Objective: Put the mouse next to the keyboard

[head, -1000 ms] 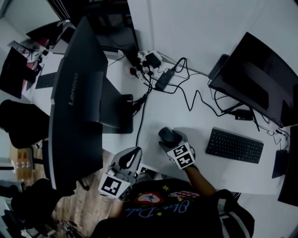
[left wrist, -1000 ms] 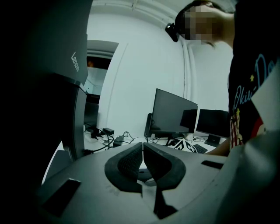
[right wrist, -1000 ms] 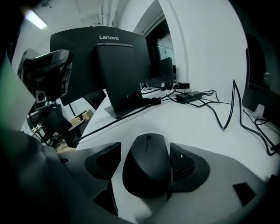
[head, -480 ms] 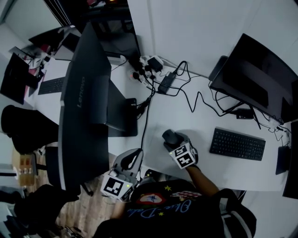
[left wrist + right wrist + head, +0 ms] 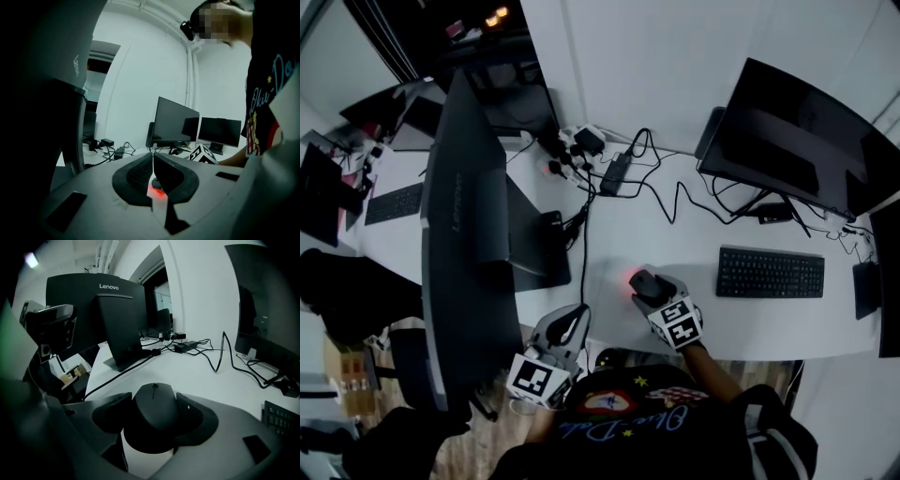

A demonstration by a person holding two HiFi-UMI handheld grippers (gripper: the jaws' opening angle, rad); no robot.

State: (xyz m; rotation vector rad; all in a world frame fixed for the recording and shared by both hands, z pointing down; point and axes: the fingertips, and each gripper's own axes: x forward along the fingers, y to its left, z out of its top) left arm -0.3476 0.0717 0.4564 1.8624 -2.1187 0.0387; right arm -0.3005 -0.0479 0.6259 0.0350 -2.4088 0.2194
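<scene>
Person's dark shirt (image 5: 637,422) at the bottom edge of the head view. Two grippers, one in each hand, each with one marker cube. Left gripper (image 5: 567,319) low, at the near desk edge just off the big monitor's corner; its own view shows the two pads pressed flat together, nothing between them. Right gripper (image 5: 652,291) out over the white desk (image 5: 675,234), jaws clamped on the flanks of the one mouse (image 5: 153,404), a black one with its wheel pointing away from the person. A red glow (image 5: 631,275) shows on the desk at the mouse's far edge; cannot tell whether the mouse sits on the surface or is just off it. The mouse lies between the Lenovo monitor's base (image 5: 539,248) and the keyboard (image 5: 769,274), left of the keyboard and apart from it, bare desk between. Three monitors on this desk: Lenovo monitor (image 5: 464,234) at left, seen from the back; second monitor (image 5: 787,141) behind the keyboard; third monitor (image 5: 886,281) cut off at the right edge. Farther back, one adapter (image 5: 614,169) and a power strip (image 5: 577,141) with several plugs, black cables (image 5: 694,202) looping across to the monitors. On the next desk at far left, a second keyboard (image 5: 394,202) and one dark screen (image 5: 319,183).
</scene>
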